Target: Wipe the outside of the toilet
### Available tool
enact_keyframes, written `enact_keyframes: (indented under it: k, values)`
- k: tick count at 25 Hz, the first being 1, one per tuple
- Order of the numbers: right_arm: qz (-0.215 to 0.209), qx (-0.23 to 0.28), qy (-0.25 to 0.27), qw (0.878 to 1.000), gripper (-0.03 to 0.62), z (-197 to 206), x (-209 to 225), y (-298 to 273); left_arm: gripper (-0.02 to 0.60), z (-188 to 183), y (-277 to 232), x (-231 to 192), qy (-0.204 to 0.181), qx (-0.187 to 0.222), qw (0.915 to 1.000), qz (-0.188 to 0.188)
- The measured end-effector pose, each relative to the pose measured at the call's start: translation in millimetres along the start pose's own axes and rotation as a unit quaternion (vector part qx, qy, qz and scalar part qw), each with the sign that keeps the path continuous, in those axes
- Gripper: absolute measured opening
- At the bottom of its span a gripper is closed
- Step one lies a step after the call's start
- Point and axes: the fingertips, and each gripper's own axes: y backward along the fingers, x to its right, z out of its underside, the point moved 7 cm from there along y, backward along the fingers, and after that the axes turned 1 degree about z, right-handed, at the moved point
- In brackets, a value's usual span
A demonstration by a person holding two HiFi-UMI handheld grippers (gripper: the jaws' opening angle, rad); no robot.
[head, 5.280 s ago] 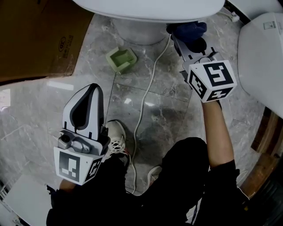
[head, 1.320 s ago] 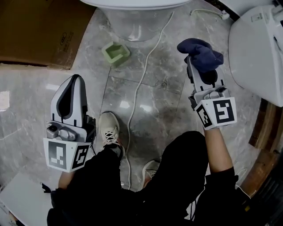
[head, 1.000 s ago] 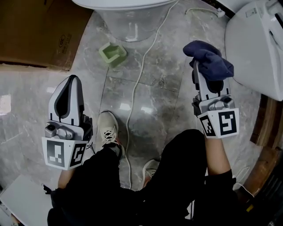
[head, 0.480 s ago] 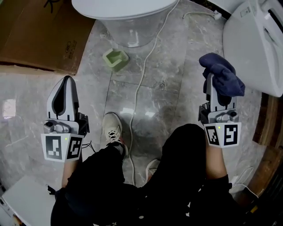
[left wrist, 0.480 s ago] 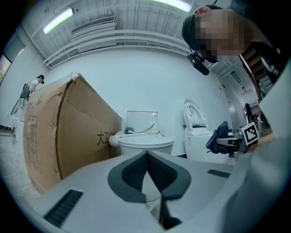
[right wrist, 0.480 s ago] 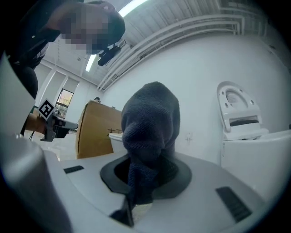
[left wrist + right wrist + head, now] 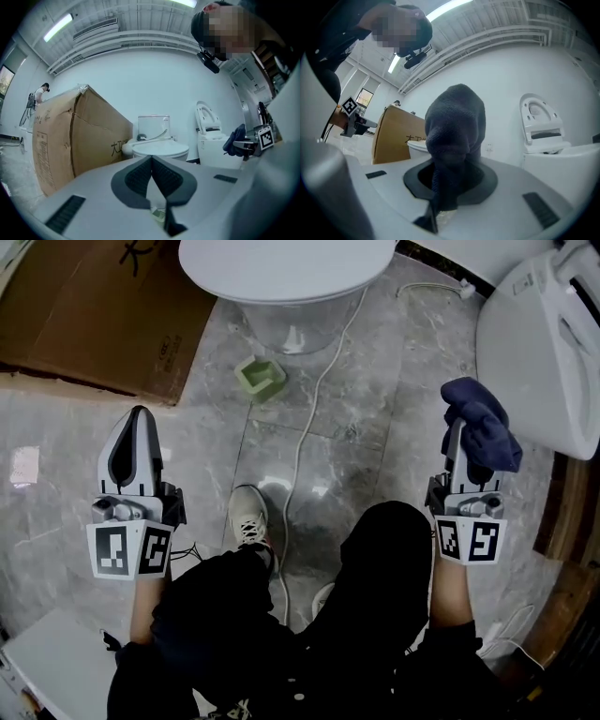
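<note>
Over to the toilet (image 7: 286, 268): white, glossy, lid down, rounded front aimed at the person, long axis running straight away toward the tank. Pulled well back from it now, the right claw (image 7: 456, 435), clamped on a bunched dark blue cloth (image 7: 483, 423), off to the toilet's right; up against its front seconds ago. Out to the toilet's left, near the cardboard box (image 7: 84, 315), the left claw (image 7: 137, 414), pinched closed on nothing. Just before the toilet's base, a small green box (image 7: 260, 377).
</note>
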Motion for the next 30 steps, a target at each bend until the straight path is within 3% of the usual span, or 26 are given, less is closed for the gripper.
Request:
enact_keyframes:
  k: [11, 16, 20, 30]
  values:
    - [-0.006, -0.011, 0.018, 1.000, 0.066, -31.0, -20.6, -43.8, 0.006, -24.0, -27.1, -24.3, -0.022, -0.017, 0.9994, 0.018]
    - [-0.007, -0.032, 0.014, 0.999, 0.066, -58.3, -25.7, -64.4, 0.006, -47.6, -42.6, -31.9, -0.011, -0.051, 0.9983, 0.027]
    - [-0.016, -0.047, 0.005, 0.999, 0.066, -105.4, -27.3, -76.1, 0.008, -100.5, -46.1, -24.9, 0.008, -0.058, 0.9978, 0.030]
    - [-0.023, -0.077, 0.003, 0.997, 0.066, -245.8, -16.2, -96.2, 0.008, -245.2, -45.4, -5.1, 0.010, -0.078, 0.9966, 0.023]
